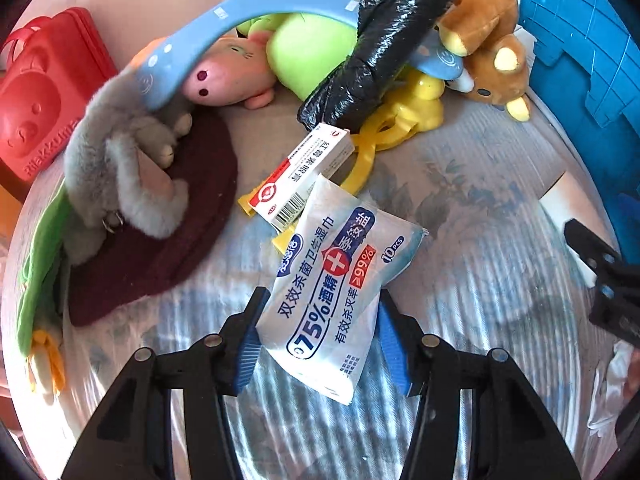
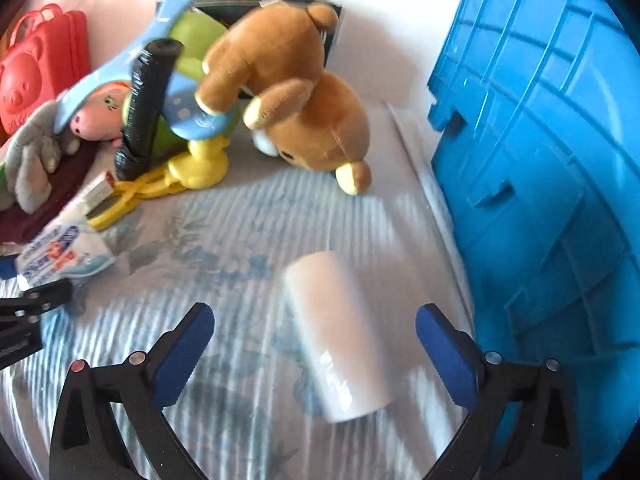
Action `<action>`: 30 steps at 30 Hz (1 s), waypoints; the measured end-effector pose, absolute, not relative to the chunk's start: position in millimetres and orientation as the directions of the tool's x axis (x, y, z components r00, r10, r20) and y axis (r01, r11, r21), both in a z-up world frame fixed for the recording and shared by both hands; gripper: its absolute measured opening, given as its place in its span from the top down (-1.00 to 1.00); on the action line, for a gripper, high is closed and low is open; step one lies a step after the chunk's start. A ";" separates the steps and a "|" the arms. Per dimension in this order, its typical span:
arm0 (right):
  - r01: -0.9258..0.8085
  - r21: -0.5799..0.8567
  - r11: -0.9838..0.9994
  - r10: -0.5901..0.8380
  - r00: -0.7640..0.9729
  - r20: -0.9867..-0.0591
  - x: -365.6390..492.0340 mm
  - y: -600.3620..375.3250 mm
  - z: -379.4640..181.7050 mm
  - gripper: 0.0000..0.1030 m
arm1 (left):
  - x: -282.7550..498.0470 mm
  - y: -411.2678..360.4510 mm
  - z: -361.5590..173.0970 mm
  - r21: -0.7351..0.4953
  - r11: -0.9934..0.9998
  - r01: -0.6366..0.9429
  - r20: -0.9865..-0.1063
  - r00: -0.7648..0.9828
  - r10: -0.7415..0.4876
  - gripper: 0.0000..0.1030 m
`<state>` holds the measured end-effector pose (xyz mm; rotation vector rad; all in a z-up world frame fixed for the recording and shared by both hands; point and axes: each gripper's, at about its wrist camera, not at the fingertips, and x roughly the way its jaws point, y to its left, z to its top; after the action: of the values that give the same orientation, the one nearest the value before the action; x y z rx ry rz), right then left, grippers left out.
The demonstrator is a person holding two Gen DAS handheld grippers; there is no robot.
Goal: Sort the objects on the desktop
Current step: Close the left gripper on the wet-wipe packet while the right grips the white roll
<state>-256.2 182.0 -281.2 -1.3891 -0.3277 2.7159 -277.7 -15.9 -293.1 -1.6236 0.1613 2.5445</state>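
Note:
A white and blue pack of wet wipes (image 1: 320,292) sits between the blue pads of my left gripper (image 1: 324,300), which is shut on its two long edges. The pack's far end lies by a red and white medicine box (image 1: 304,172). In the right wrist view the same pack (image 2: 60,252) shows at the left edge. My right gripper (image 2: 316,316) stands open and wide over the striped cloth. A white roll (image 2: 340,332), blurred, lies between its fingers without touching either pad.
A blue crate (image 2: 540,160) stands at the right. At the back is a heap: a brown bear plush (image 2: 300,112), a black roll of bags (image 1: 380,52), a yellow duck toy (image 1: 420,96), a grey plush (image 1: 120,152) on maroon cloth (image 1: 192,220), and a red case (image 1: 40,96).

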 end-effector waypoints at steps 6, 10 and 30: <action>0.043 0.049 -0.998 -0.063 -0.437 -0.897 -259.5 197.0 -306.0 -0.22 | -270.9 -3.7 -293.4 0.024 -0.990 -0.141 -0.923 -0.384 0.032 -0.02; 0.112 0.056 -0.992 -0.100 -0.443 -0.891 -248.4 180.2 -296.8 -0.49 | -273.4 -1.8 -290.7 0.014 -0.992 -0.128 -0.931 -0.364 0.034 -0.03; 0.200 0.059 -0.978 -0.135 -0.390 -0.911 -245.3 143.4 -291.5 0.12 | -245.9 -7.8 -274.1 0.006 -0.988 -0.157 -0.910 -0.409 0.060 0.13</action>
<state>-245.3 143.4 -291.5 -1.8250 -0.1001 2.7987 -245.9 -7.8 -274.1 -1.6287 0.1362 2.5299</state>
